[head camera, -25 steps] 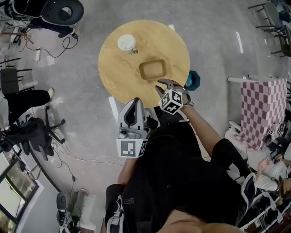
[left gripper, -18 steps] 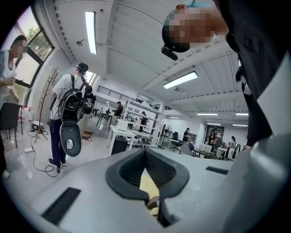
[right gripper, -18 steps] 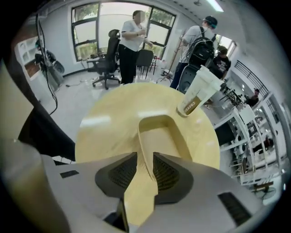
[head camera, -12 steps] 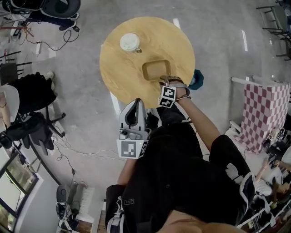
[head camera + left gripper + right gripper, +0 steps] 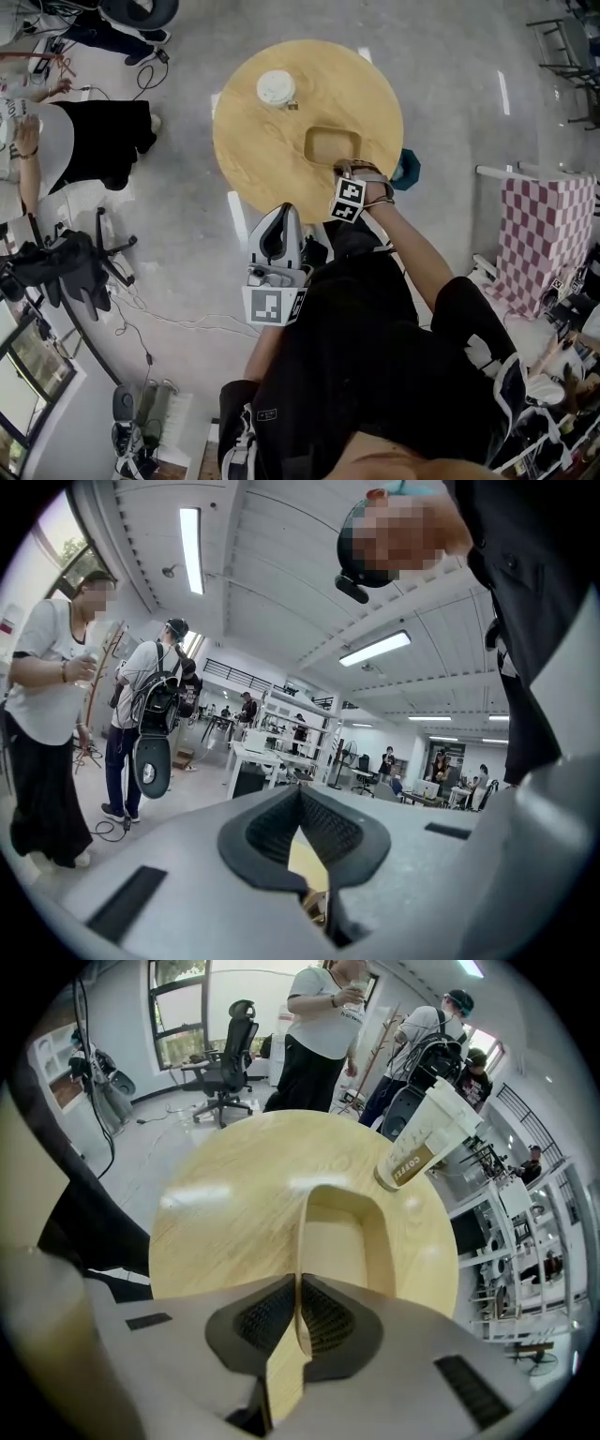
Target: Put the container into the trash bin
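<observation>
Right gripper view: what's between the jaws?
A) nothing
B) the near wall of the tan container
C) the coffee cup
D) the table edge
B: in the right gripper view the right gripper has its jaws closing on the near wall of the container, one pad on each side of it; the coffee cup stands apart, farther back on the round table.
</observation>
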A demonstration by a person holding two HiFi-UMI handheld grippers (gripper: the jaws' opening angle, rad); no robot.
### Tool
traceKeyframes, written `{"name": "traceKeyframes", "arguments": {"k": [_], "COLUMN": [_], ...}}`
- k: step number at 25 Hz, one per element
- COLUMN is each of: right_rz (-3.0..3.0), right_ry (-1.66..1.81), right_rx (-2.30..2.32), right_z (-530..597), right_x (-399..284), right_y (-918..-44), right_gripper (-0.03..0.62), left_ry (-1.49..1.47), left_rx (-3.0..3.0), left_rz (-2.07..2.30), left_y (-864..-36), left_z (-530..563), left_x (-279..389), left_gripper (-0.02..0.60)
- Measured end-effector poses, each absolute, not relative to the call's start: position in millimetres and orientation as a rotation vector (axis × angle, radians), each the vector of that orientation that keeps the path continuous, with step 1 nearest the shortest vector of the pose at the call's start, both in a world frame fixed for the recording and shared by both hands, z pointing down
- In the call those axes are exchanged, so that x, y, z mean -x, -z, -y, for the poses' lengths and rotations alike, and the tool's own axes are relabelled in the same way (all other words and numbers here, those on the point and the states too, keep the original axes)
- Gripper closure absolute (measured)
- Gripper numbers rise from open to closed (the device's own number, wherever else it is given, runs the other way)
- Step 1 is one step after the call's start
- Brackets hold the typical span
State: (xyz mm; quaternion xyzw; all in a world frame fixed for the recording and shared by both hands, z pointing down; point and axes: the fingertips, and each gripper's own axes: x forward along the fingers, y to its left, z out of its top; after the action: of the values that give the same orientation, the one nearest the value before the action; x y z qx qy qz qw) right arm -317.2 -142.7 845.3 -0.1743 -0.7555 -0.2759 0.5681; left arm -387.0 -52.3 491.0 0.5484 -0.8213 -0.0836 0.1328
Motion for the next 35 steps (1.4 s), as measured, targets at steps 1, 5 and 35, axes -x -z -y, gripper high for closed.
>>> {"name": "traceKeyframes", "arguments": {"k": [1, 5, 35], "right_rz": [1.783, 1.832, 2.127], "right_ry": [0.638, 0.589, 0.324], "right_rx": [0.402, 0.36, -0.272], "right_z": [139.9, 126.9, 70.5], "right_x": [314.8, 295.0, 37.1], "right_y": [-840.8, -820.9, -635.9], "right_gripper": [0.553, 0.554, 0.556], "left_ry": [0.248, 0.26, 0.295], "left_rx": [-1.596, -1.629, -2.145], "left_rz": [2.386, 2.396, 2.044], "left_y": [-488.5, -477.9, -430.5], "left_z": [48.3, 30.7, 1.3], "left_x": [384.2, 363.7, 142.9], "left_gripper": [0.574, 0.574, 0.575]}}
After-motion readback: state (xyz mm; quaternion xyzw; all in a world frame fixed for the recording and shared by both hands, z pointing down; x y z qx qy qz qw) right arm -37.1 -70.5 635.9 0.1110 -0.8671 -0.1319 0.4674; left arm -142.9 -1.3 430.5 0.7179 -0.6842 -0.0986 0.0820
